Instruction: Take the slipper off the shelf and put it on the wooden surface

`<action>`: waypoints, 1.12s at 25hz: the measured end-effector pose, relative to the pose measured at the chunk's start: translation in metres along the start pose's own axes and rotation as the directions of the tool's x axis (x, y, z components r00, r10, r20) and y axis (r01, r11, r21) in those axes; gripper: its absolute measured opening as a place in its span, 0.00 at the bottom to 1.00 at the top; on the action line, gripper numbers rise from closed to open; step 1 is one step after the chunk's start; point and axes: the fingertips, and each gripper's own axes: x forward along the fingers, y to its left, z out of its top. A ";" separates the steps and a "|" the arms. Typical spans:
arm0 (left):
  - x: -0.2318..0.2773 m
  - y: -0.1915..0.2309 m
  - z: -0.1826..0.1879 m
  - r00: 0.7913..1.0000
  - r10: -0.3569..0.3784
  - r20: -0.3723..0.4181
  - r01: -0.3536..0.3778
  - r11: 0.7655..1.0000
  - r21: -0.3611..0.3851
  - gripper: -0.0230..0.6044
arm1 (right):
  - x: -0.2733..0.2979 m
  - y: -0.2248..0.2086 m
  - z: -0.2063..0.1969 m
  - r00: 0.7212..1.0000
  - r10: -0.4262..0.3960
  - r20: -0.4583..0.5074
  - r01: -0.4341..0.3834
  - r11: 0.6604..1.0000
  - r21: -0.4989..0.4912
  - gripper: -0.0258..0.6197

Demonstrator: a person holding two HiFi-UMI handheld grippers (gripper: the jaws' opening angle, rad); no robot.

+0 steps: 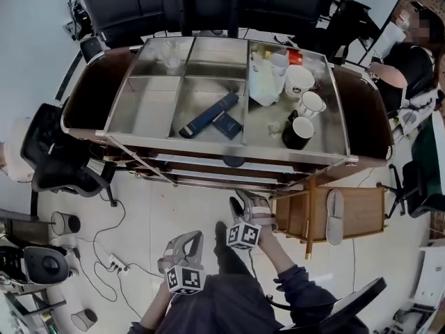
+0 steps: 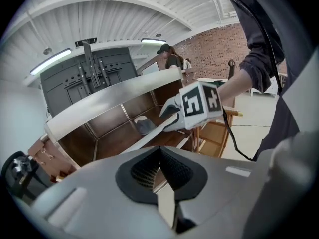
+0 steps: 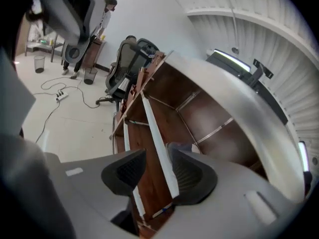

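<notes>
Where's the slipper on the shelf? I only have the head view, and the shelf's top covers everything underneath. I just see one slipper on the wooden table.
Observer: The left gripper view shows a grey slipper lying on the lower shelf.
Operator: Has anything gripped it?
Observer: No. In its own view the right hand-held gripper has its jaws apart, with only a white rail of the shelf showing between them.
Operator: And the other one?
Observer: The left hand-held gripper has its jaws together with nothing between them.
</notes>
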 end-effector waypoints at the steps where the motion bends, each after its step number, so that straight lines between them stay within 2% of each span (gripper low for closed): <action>1: 0.016 0.013 0.010 1.000 0.005 0.003 -0.005 1.000 -0.007 0.06 | 0.026 -0.008 -0.007 1.000 0.007 -0.008 -0.007 0.999 -0.038 0.31; 4: 0.058 0.045 0.034 1.000 0.015 0.014 -0.015 1.000 -0.014 0.06 | 0.093 -0.032 -0.022 0.999 0.017 -0.033 -0.021 0.991 -0.133 0.35; 6: 0.071 0.058 0.041 1.000 0.011 0.004 -0.011 1.000 -0.018 0.06 | 0.118 -0.035 -0.025 0.999 0.019 -0.042 -0.026 0.984 -0.178 0.37; 9: 0.081 0.070 0.038 1.000 0.011 -0.016 -0.011 1.000 -0.021 0.06 | 0.141 -0.035 -0.026 0.998 0.016 -0.057 -0.030 0.972 -0.235 0.40; 13: 0.090 0.083 0.027 0.999 0.025 -0.042 -0.026 0.999 -0.024 0.06 | 0.162 -0.041 -0.020 0.998 0.001 -0.061 -0.017 0.965 -0.262 0.40; 15: 0.090 0.085 0.026 0.999 0.030 -0.044 -0.031 0.999 -0.034 0.06 | 0.164 -0.037 -0.024 0.997 0.017 -0.071 -0.035 0.963 -0.266 0.35; 17: 0.089 0.087 0.028 0.999 0.038 -0.036 -0.040 0.998 -0.048 0.06 | 0.159 -0.035 -0.024 0.997 0.018 -0.070 -0.036 0.966 -0.257 0.25; 20: 0.085 0.087 0.030 0.998 0.049 -0.026 -0.050 0.997 -0.052 0.06 | 0.148 -0.046 -0.025 0.997 -0.043 -0.065 0.025 0.965 -0.262 0.16; 23: 0.077 0.081 0.029 0.999 0.052 -0.015 -0.053 0.997 -0.050 0.06 | 0.134 -0.060 -0.023 0.994 -0.100 -0.048 0.085 0.963 -0.257 0.14; 28: 0.048 0.055 0.029 0.997 0.073 0.020 -0.072 0.997 -0.041 0.06 | 0.080 -0.064 -0.009 0.989 -0.150 0.014 0.149 0.959 -0.241 0.13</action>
